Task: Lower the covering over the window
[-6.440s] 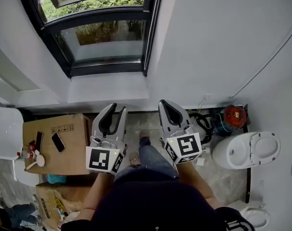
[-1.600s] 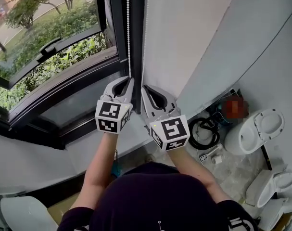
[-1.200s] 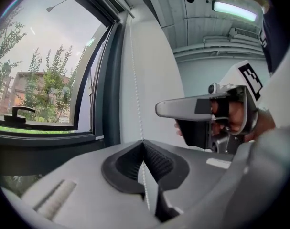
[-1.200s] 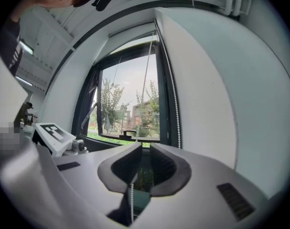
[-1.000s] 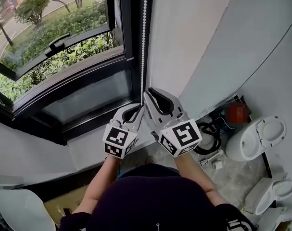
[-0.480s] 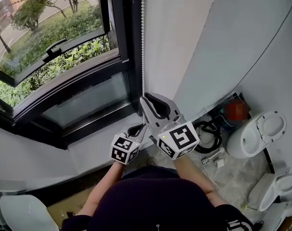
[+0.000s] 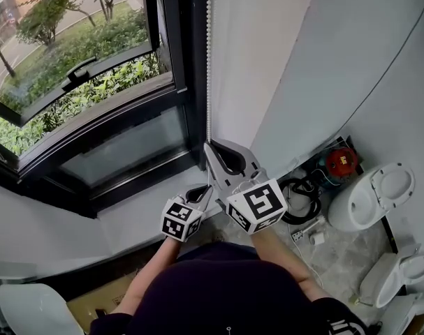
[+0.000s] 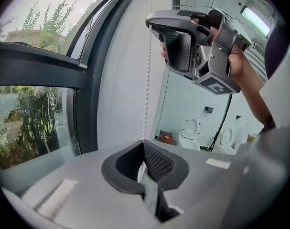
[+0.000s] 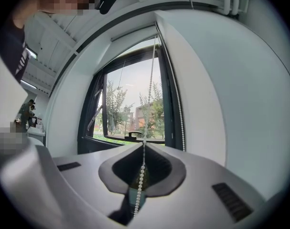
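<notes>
A white bead chain [image 7: 209, 61] hangs down the black window frame [image 7: 191, 82]. My right gripper [image 7: 209, 146] is shut on it, and the beads run through its closed jaws [image 9: 144, 144]. My left gripper [image 7: 210, 188] sits just below and is shut on the same chain [image 8: 145, 104], which enters its jaws [image 8: 144, 144]. In the left gripper view the right gripper [image 8: 150, 25] holds the chain above. A second strand [image 9: 178, 109] hangs free by the frame. No covering shows over the glass [image 7: 79, 68].
A white wall [image 7: 281, 61] stands right of the window. On the floor to the right are a toilet [image 7: 376, 194], a second toilet [image 7: 404, 271], a red canister [image 7: 339, 162] and a coiled black hose [image 7: 299, 201]. The window sill [image 7: 135, 211] lies below the frame.
Both grippers have come down along the chain from window-frame height. The left one dropped below the right one. In the last half second neither has visibly moved.
</notes>
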Motion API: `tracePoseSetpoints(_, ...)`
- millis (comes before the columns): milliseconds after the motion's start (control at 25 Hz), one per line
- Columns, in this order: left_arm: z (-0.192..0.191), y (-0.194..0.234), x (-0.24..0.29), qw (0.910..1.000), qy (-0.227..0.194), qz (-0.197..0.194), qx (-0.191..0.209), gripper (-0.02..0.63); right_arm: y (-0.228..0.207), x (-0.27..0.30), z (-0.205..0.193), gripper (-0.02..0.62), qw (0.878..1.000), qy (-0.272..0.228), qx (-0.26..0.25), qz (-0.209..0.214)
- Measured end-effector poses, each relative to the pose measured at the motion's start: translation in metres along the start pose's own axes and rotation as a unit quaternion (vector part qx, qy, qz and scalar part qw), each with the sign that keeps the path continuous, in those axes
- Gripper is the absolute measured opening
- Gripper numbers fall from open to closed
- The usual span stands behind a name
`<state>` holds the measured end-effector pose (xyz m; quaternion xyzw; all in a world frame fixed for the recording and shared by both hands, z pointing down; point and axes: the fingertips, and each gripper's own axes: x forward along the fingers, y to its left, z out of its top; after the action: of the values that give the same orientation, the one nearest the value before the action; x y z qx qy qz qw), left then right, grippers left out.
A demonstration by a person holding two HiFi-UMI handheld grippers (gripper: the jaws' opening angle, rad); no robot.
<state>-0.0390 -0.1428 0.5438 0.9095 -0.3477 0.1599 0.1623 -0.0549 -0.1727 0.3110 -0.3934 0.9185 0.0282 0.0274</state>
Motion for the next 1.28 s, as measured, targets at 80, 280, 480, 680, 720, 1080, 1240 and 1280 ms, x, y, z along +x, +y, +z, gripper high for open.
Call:
tracePoseSetpoints(80, 0.000, 0.000, 0.000, 1.0000, -0.006, 0.002, 0.002, 0.012, -0.001, 0.000, -0.001, 0.014, 1.000, 0.001, -0.001, 0.000)
tracePoseSetpoints(280, 0.001, -0.004, 0.000, 0.9995, -0.031, -0.003, 0.006, 0.014, -0.005, 0.002, -0.002, 0.014, 1.000, 0.010, -0.001, 0.001)
tracePoseSetpoints(480, 0.006, -0.006, -0.002, 0.9980, -0.062, -0.008, -0.008, 0.014, -0.005, 0.006, -0.003, 0.014, 1.000, 0.022, -0.012, 0.000)
tracePoseSetpoints(680, 0.006, -0.002, -0.002, 0.9971, -0.072, -0.004, -0.023, 0.015, -0.006, 0.010, -0.005, 0.014, 0.999, 0.034, -0.021, 0.000)
tracePoseSetpoints(720, 0.007, -0.001, -0.002, 0.9971, -0.073, -0.003, -0.023, 0.015, -0.007, 0.010, -0.005, 0.014, 0.999, 0.035, -0.021, 0.000)
tracePoseSetpoints(1080, 0.019, 0.004, -0.008, 0.9942, -0.103, 0.008, -0.028, 0.015, -0.007, 0.012, -0.059, 0.012, 0.994, 0.104, 0.008, 0.010)
tracePoseSetpoints(1240, 0.023, 0.006, -0.009, 0.9936, -0.108, 0.013, -0.027, 0.015, -0.005, 0.014, -0.091, 0.012, 0.990, 0.143, -0.003, 0.011)
tracePoseSetpoints(1280, 0.022, 0.006, -0.009, 0.9937, -0.108, 0.014, -0.026, 0.015, -0.006, 0.015, -0.095, 0.012, 0.989, 0.145, -0.003, 0.011)
